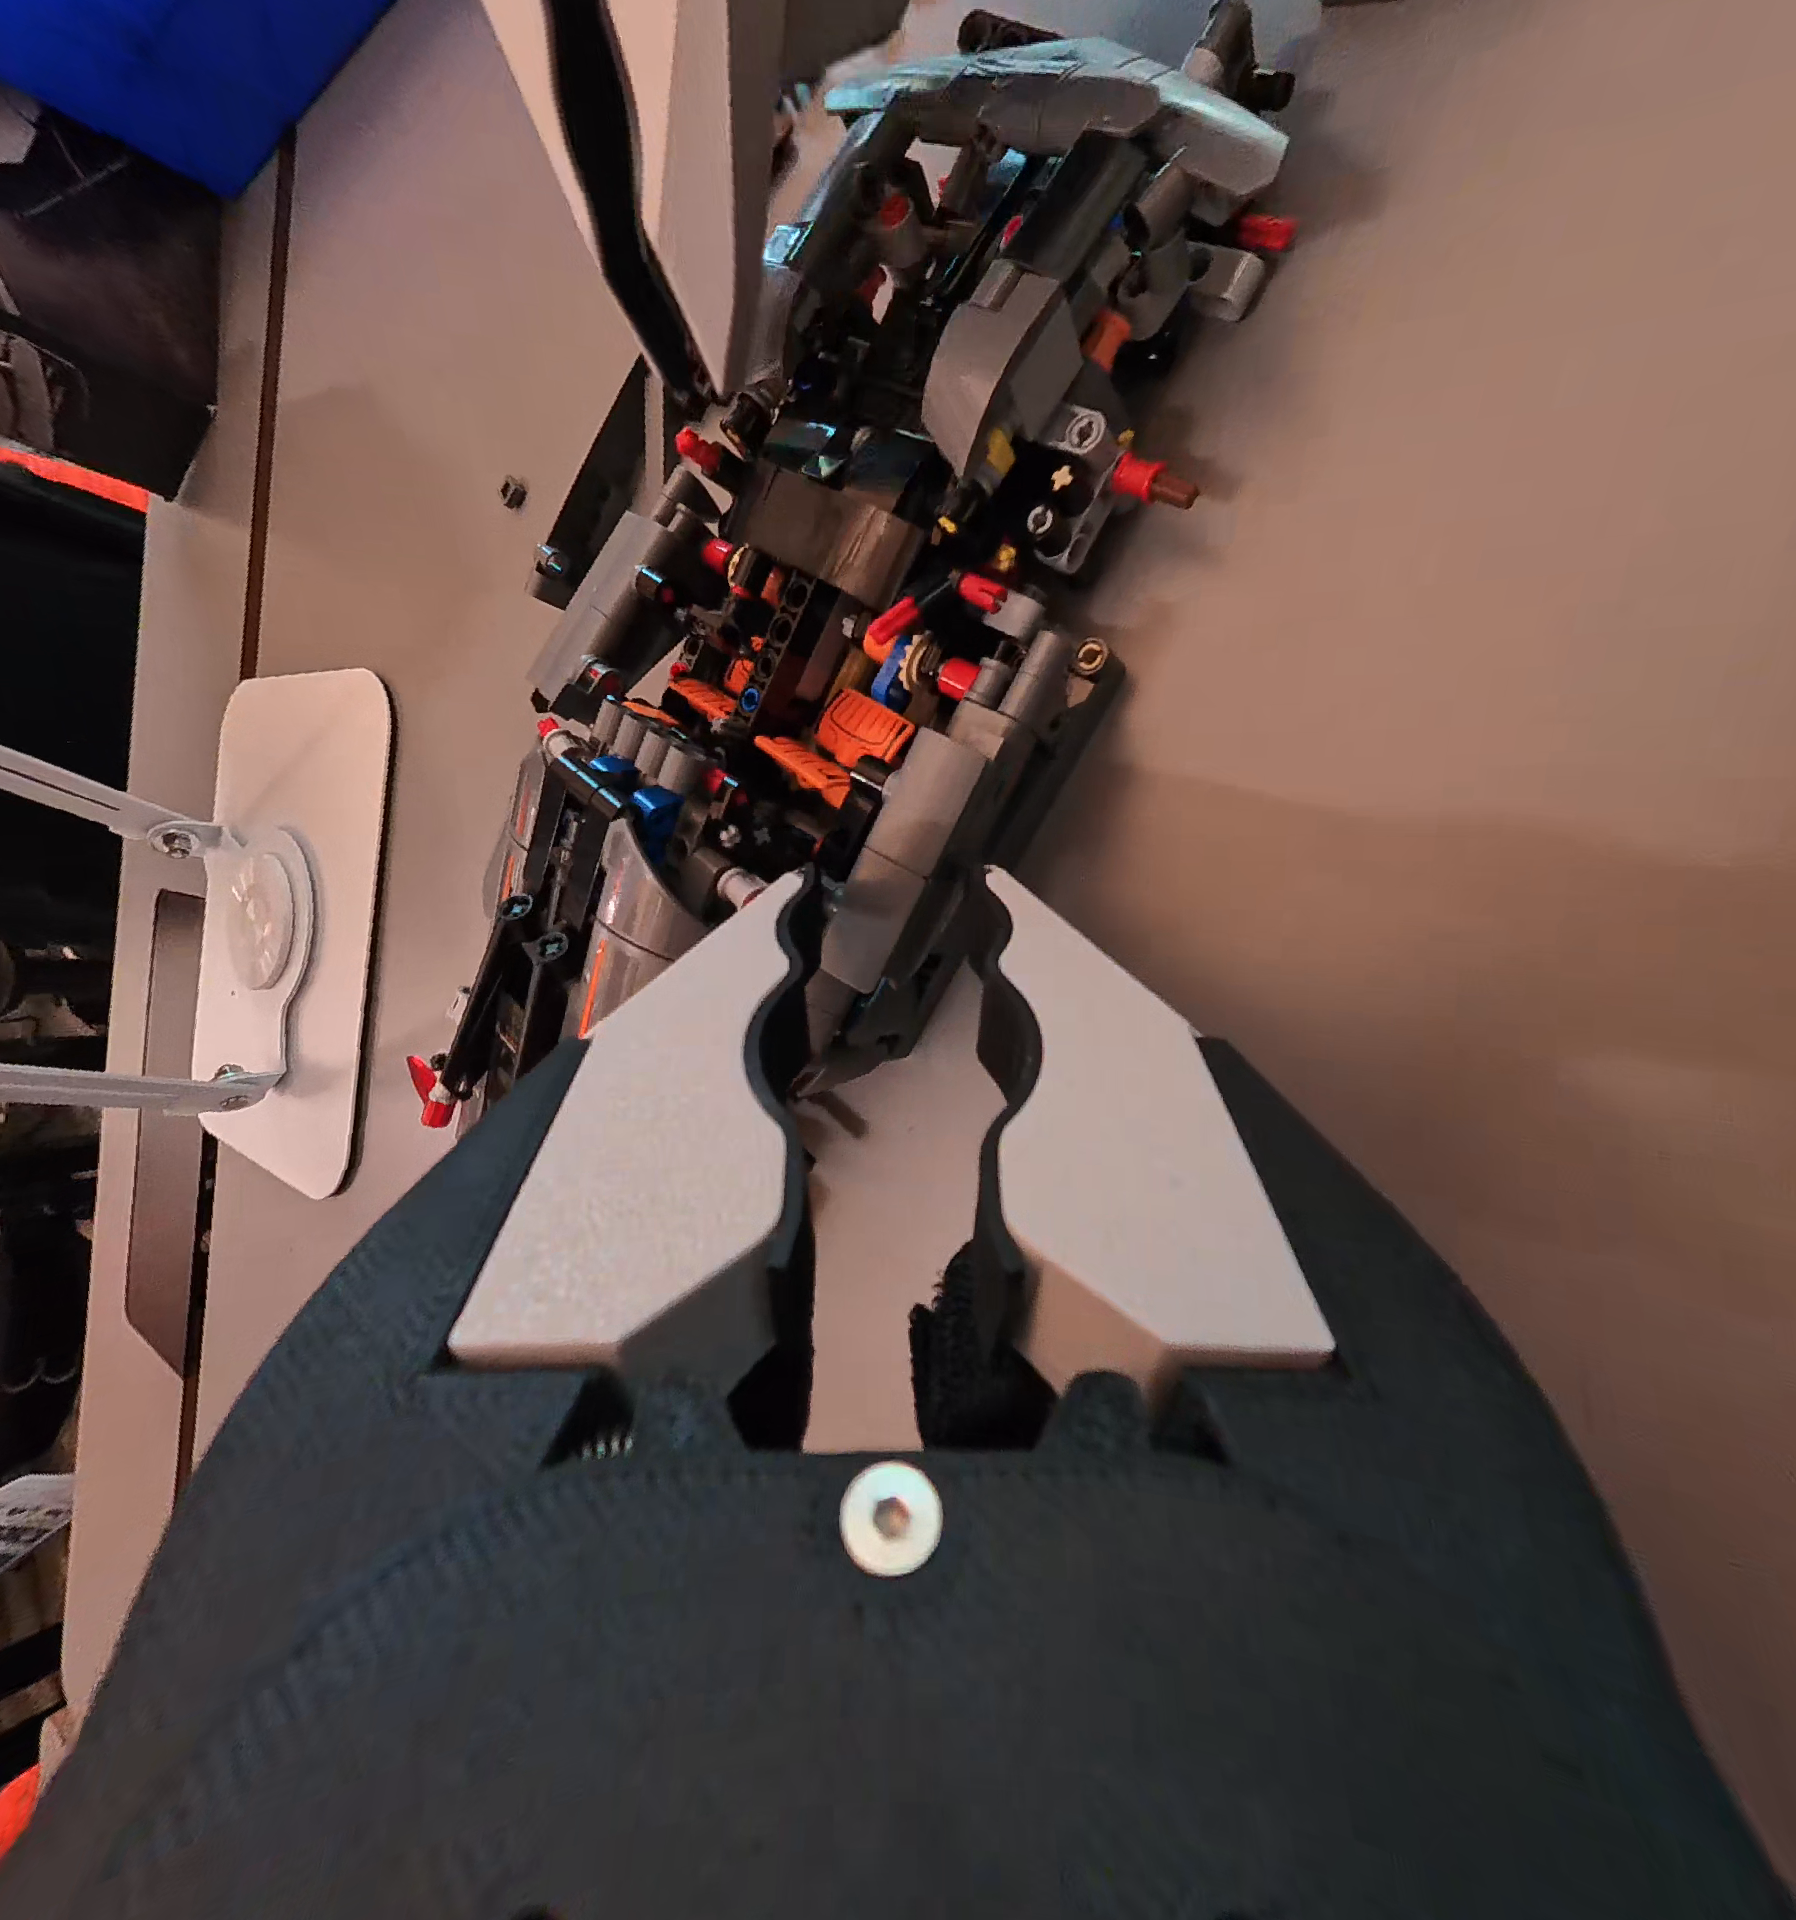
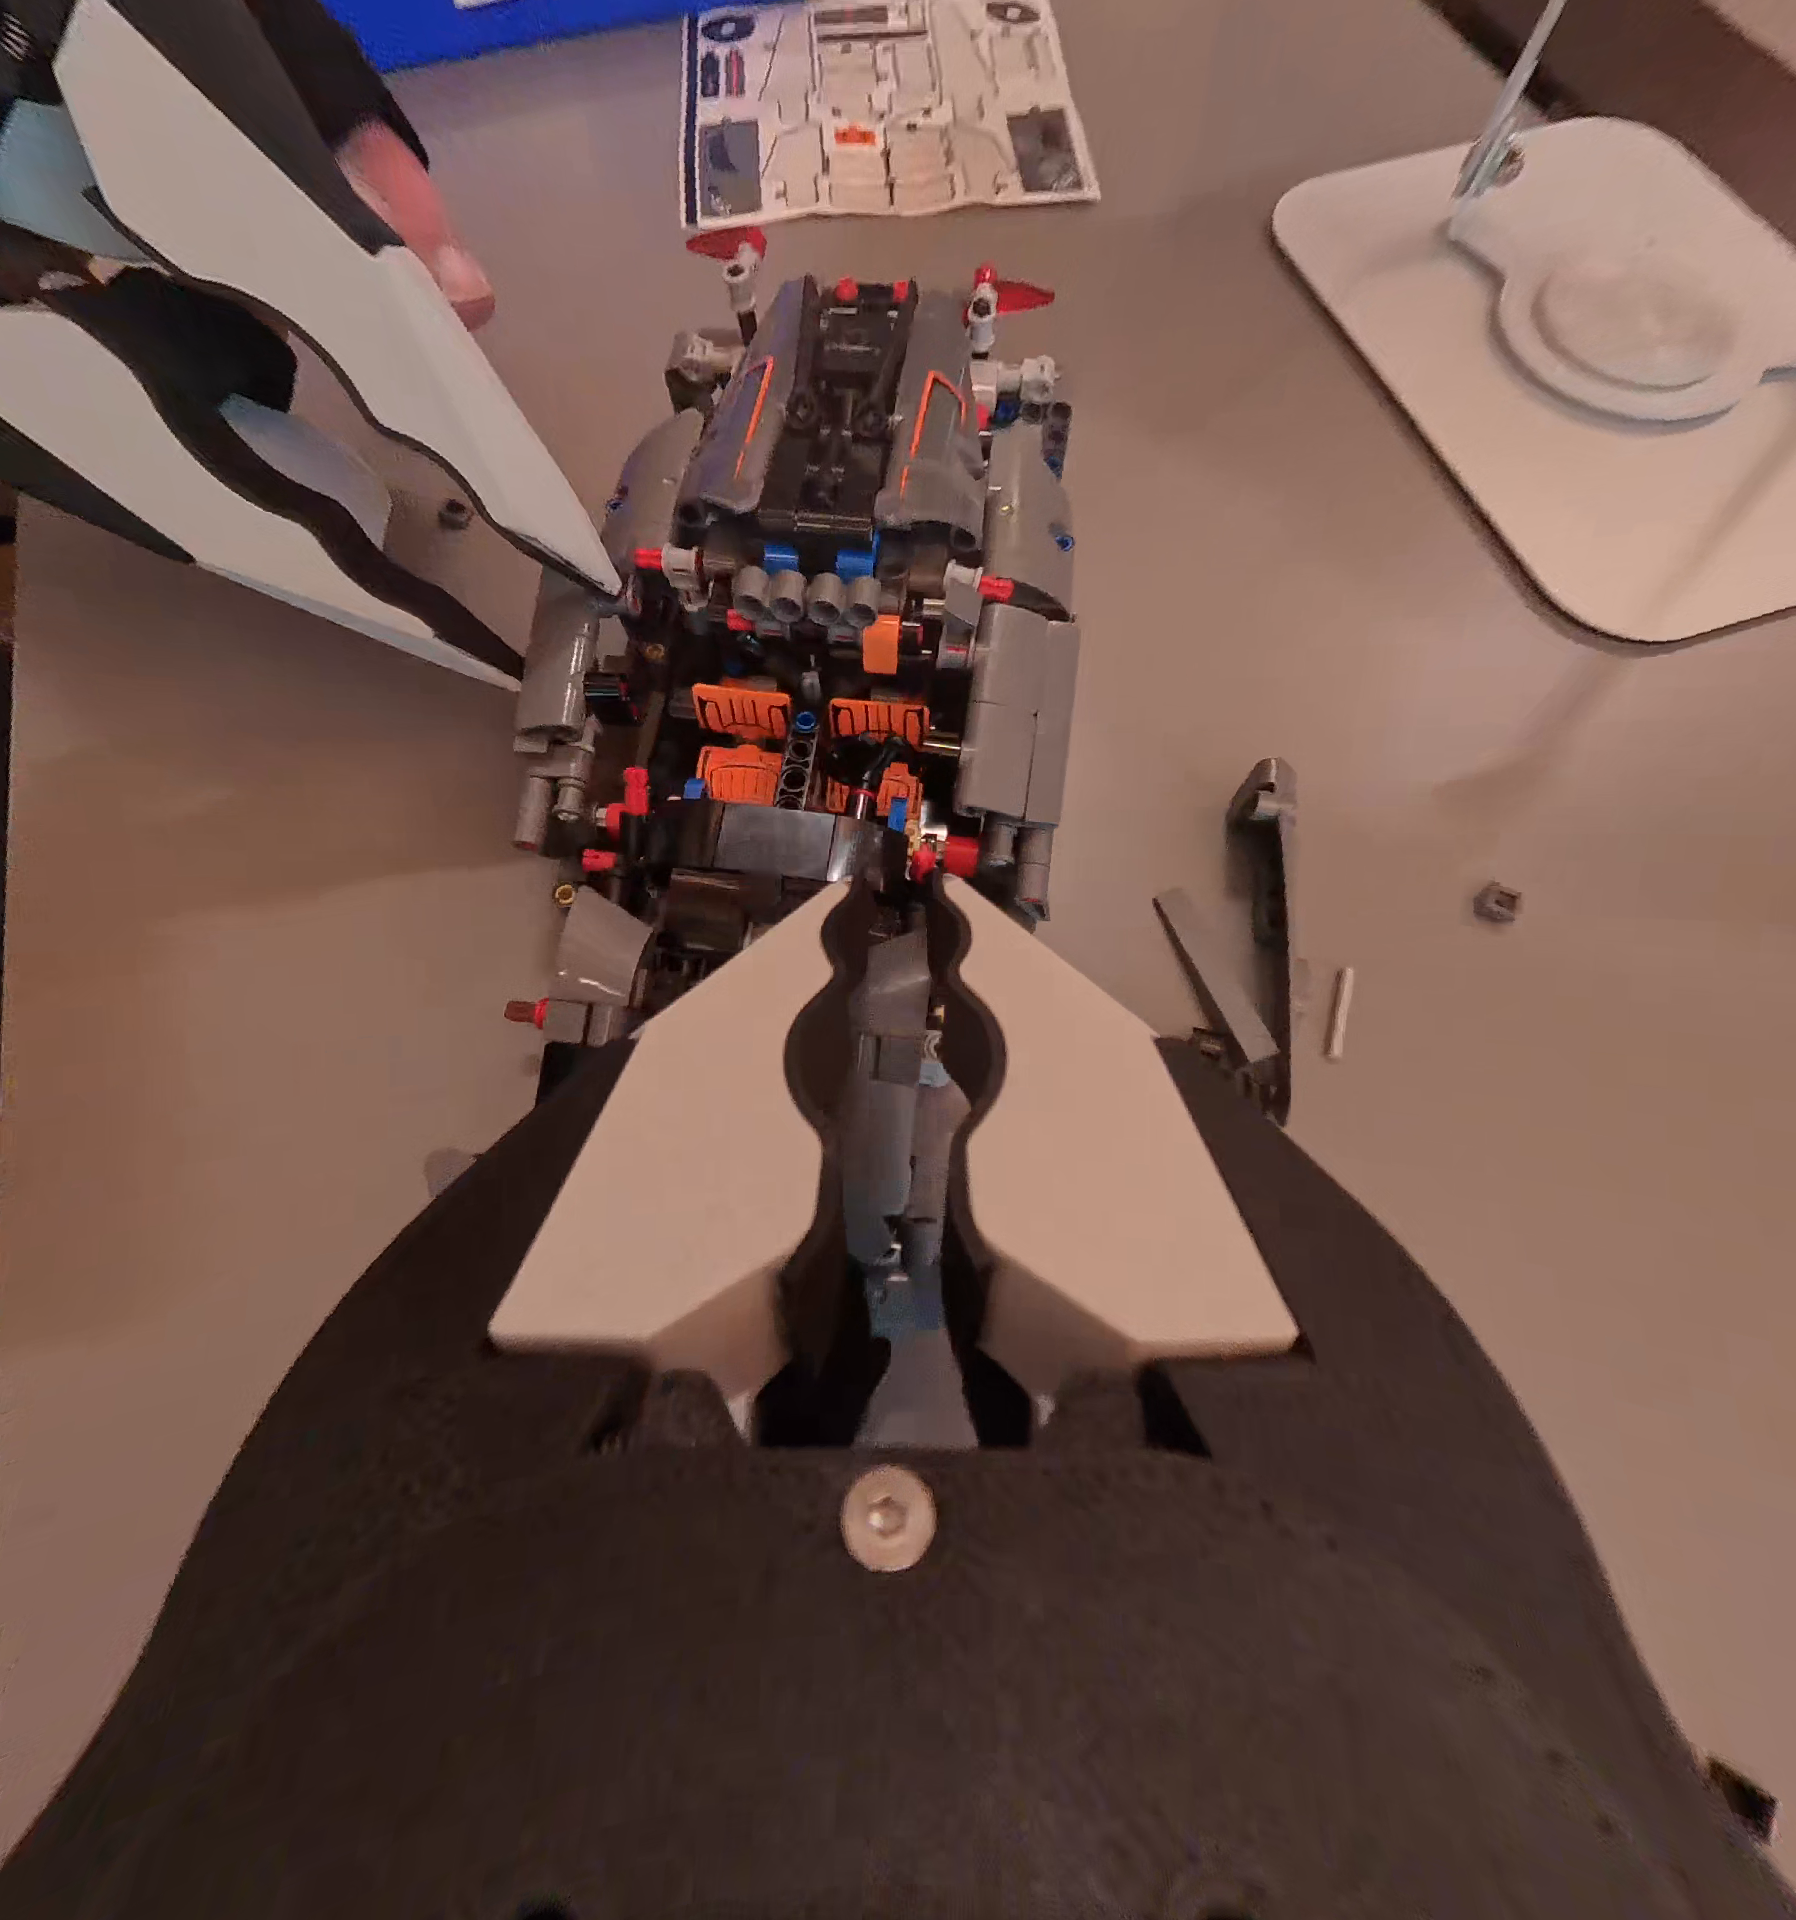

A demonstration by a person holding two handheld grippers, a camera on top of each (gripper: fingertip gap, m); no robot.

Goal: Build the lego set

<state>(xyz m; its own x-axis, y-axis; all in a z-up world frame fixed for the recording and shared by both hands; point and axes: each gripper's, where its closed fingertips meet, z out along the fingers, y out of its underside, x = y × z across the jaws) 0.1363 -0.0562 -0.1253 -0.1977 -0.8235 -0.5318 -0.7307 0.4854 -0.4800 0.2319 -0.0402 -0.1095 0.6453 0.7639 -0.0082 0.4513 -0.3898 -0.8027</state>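
Note:
The part-built lego car (image 2: 821,644), grey and black with orange seats and red pins, lies on the table; in the left wrist view it shows as (image 1: 832,623). My left gripper (image 1: 894,883) is closed around the car's grey side panel (image 1: 909,852) near the rear. From the right wrist view it comes in from the upper left (image 2: 561,634). My right gripper (image 2: 892,883) is closed on a grey front section of the car (image 2: 889,997) just before the cockpit. In the left wrist view it reaches down onto the car's middle (image 1: 702,374).
An instruction sheet (image 2: 889,104) lies beyond the car's rear. A white stand base (image 2: 1600,364) sits at the right, also visible in the left wrist view (image 1: 291,935). Loose dark grey beams (image 2: 1258,914), a small grey piece (image 2: 1496,902) and a white pin (image 2: 1339,1013) lie right of the car. A blue box (image 1: 146,73) stands near the table's edge. My hands' fingertips stand some 11 centimetres from each other. Measured from the fingertips, the white pin (image 2: 1339,1013) is 11 centimetres or so from the right gripper and 20 centimetres from the left.

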